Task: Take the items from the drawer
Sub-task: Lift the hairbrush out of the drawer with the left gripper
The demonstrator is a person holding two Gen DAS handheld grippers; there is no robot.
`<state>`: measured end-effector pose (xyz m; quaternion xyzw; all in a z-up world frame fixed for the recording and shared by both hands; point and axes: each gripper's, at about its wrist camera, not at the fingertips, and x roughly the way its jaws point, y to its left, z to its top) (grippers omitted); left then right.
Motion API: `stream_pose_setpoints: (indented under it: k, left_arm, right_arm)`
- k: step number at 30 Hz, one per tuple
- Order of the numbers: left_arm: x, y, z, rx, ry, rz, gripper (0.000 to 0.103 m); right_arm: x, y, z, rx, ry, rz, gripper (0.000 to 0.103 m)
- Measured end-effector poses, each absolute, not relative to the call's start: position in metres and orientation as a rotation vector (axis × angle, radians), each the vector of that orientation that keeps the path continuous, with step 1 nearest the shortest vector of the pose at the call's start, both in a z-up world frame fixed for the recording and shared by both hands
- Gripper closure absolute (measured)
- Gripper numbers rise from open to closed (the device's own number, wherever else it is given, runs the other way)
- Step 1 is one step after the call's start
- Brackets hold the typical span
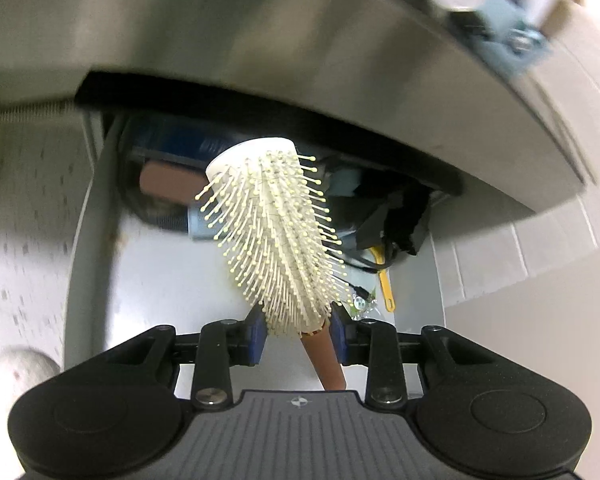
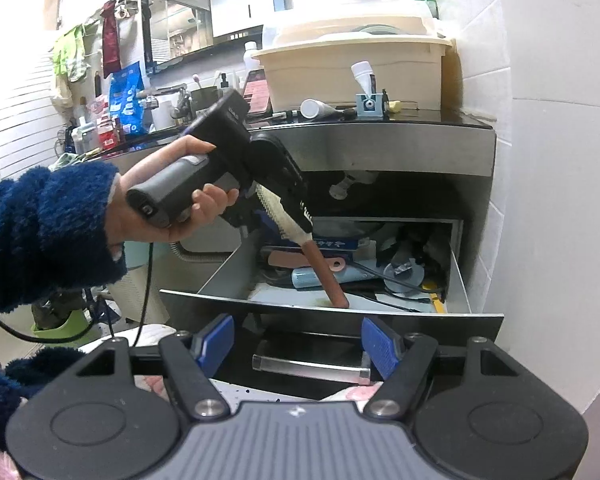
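My left gripper (image 1: pixel 298 330) is shut on a white bristle hairbrush (image 1: pixel 278 232) with a brown handle, holding it above the open grey drawer (image 1: pixel 96 216). In the right wrist view the left gripper (image 2: pixel 278 196) holds the hairbrush (image 2: pixel 288 220) tilted, its handle end down over the drawer (image 2: pixel 228 268). My right gripper (image 2: pixel 298 340) is open and empty, in front of the drawer's front panel near its metal handle (image 2: pixel 312 366). Several items lie in the drawer: a light blue tube (image 2: pixel 312 278), a pink flat item (image 2: pixel 288 260), black cables.
A steel counter (image 2: pixel 380 144) overhangs the drawer, carrying a cream bin (image 2: pixel 352 72), tubes and a blue holder. A tiled white wall (image 2: pixel 548 160) is on the right. A yellow comb (image 1: pixel 386 280) and dark clutter sit in the drawer's right side. A green tub stands on the floor at left.
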<state>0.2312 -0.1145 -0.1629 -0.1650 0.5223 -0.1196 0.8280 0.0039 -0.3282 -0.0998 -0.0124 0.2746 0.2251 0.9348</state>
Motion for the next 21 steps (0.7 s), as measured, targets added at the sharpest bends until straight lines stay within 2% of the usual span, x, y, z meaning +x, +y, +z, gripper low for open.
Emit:
stream_pose_setpoints:
  k: [9,21]
  left_arm:
    - [0.191,-0.125,-0.125,-0.126,0.937,-0.343,0.071]
    - [0.174,-0.157,-0.053,0.049,0.808,-0.449,0.071]
  right_arm:
    - [0.002,-0.327,-0.098,-0.027,0.55,0.469,0.032]
    - [-0.002,-0.332,-0.087,-0.016,0.508,0.46,0.032]
